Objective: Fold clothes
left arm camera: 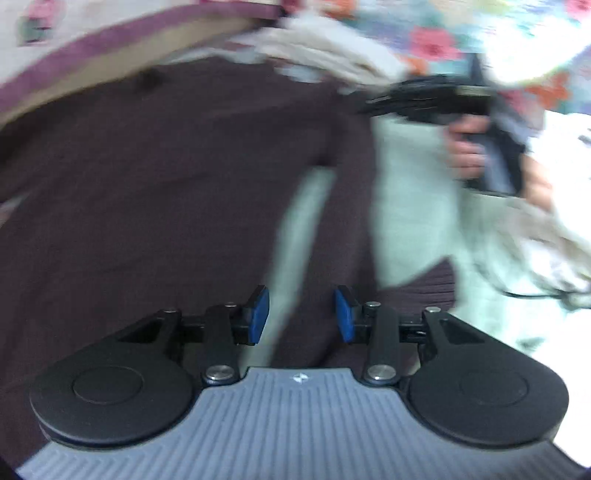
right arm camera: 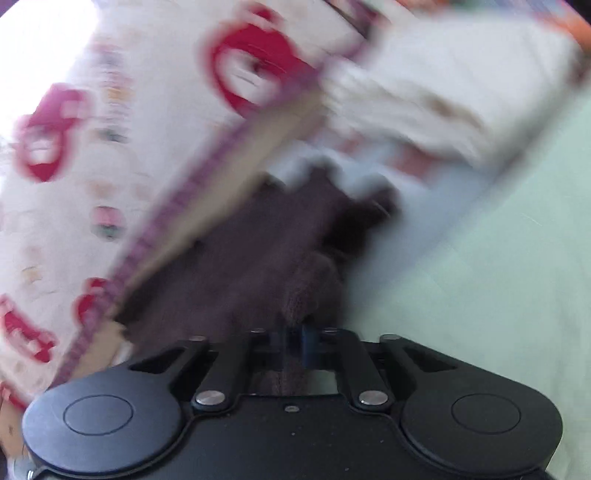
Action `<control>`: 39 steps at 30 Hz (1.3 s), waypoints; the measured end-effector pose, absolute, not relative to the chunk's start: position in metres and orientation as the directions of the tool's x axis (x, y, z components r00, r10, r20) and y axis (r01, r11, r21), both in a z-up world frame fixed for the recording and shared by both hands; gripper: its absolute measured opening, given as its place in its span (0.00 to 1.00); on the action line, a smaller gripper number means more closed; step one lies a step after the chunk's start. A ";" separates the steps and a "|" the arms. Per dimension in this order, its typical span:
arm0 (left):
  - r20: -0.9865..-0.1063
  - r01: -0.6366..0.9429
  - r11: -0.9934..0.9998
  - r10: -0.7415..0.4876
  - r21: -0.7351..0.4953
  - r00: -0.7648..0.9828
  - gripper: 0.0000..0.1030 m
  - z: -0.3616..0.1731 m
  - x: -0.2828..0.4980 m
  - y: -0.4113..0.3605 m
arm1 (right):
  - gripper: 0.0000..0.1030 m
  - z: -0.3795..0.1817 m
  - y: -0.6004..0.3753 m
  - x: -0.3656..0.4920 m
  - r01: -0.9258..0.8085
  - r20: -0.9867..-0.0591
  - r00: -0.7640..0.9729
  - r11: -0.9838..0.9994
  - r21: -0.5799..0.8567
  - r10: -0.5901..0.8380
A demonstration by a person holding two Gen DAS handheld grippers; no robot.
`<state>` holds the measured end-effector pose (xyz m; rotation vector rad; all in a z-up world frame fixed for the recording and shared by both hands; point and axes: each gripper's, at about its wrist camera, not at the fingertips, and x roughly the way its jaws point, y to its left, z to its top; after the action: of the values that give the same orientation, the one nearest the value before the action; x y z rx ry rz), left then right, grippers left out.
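Observation:
A dark brown garment (left arm camera: 166, 192) lies spread over a pale green sheet (left arm camera: 410, 206). My left gripper (left arm camera: 302, 315) is open and empty, its blue pads (left arm camera: 258, 314) hovering over the garment's near edge. In the left wrist view my right gripper (left arm camera: 436, 99) is at the upper right, held by a hand, at the garment's far corner. In the right wrist view my right gripper (right arm camera: 301, 345) is shut on a fold of the brown garment (right arm camera: 258, 258), which bunches up between the jaws. Both views are blurred.
A white bedsheet with red prints and a purple border (right arm camera: 110, 147) lies at the left. A pile of whitish clothes (left arm camera: 325, 51) sits at the back. A floral cover (left arm camera: 461, 33) is at the far right. Pale green sheet (right arm camera: 480, 258) lies to the right.

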<state>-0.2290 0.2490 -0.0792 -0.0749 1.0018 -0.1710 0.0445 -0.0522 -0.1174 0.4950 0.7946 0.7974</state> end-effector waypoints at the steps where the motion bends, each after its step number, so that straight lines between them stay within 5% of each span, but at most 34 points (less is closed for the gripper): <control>1: -0.841 0.091 0.991 -0.131 -0.098 0.525 0.37 -0.079 -0.232 0.254 | 0.08 -0.101 -0.061 0.036 -0.475 -0.386 0.464 0.592 0.652 0.797; 3: -0.853 0.057 0.998 -0.038 -0.010 0.520 0.37 -0.079 -0.239 0.264 | 0.07 -0.076 -0.078 0.024 -0.499 -0.363 0.507 0.610 0.616 0.782; 8: -0.898 0.110 0.993 -0.014 0.038 0.441 0.40 -0.099 -0.243 0.271 | 0.06 -0.107 -0.081 0.023 -0.438 -0.621 0.552 0.827 0.353 0.557; 9: -0.906 0.133 0.991 -0.029 0.030 0.423 0.41 -0.103 -0.243 0.267 | 0.06 -0.113 -0.079 0.025 -0.426 -0.638 0.544 0.834 0.351 0.546; 11: -0.913 0.198 0.980 -0.056 0.027 0.403 0.61 -0.107 -0.248 0.256 | 0.07 -0.117 -0.076 0.026 -0.409 -0.643 0.544 0.839 0.358 0.539; 15: -0.918 0.289 0.954 -0.040 0.083 0.395 0.68 -0.110 -0.249 0.234 | 0.09 -0.116 -0.068 0.035 -0.388 -0.667 0.530 0.849 0.358 0.524; 19: -0.922 0.204 0.965 0.076 0.164 0.379 0.80 -0.126 -0.248 0.234 | 0.17 -0.119 -0.071 0.039 -0.341 -0.660 0.502 0.829 0.444 0.559; 21: -0.928 0.138 0.981 0.080 0.139 0.364 0.82 -0.129 -0.244 0.245 | 0.29 -0.126 -0.075 0.040 -0.295 -0.655 0.479 0.810 0.507 0.585; 23: -0.930 0.085 0.991 0.067 0.105 0.362 0.63 -0.129 -0.242 0.254 | 0.51 -0.137 -0.078 0.039 -0.240 -0.649 0.455 0.785 0.570 0.610; 27: -0.911 0.140 0.981 0.068 0.135 0.406 0.42 -0.113 -0.251 0.248 | 0.54 -0.146 -0.066 0.045 -0.265 -0.636 0.426 0.761 0.593 0.644; 29: -0.903 0.156 0.977 0.063 0.142 0.424 0.24 -0.101 -0.258 0.252 | 0.11 -0.122 -0.047 0.052 -0.418 -0.665 0.382 0.761 0.496 0.642; 31: -0.896 0.124 0.986 0.045 0.111 0.441 0.11 -0.083 -0.266 0.261 | 0.09 -0.082 -0.049 0.052 -0.517 -0.614 0.380 0.709 0.479 0.692; 34: -0.885 0.131 0.985 0.042 0.115 0.463 0.06 -0.057 -0.279 0.259 | 0.07 -0.029 -0.066 0.043 -0.611 -0.550 0.380 0.648 0.454 0.744; 39: -0.899 0.160 0.984 -0.004 0.074 0.438 0.06 -0.042 -0.290 0.258 | 0.06 -0.063 -0.073 0.026 -0.624 -0.760 0.313 0.727 0.288 0.570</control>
<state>-0.2895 0.2581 -0.0417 0.1559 1.1139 -0.1019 0.0264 -0.0728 -0.0626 -0.0636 0.9740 0.7874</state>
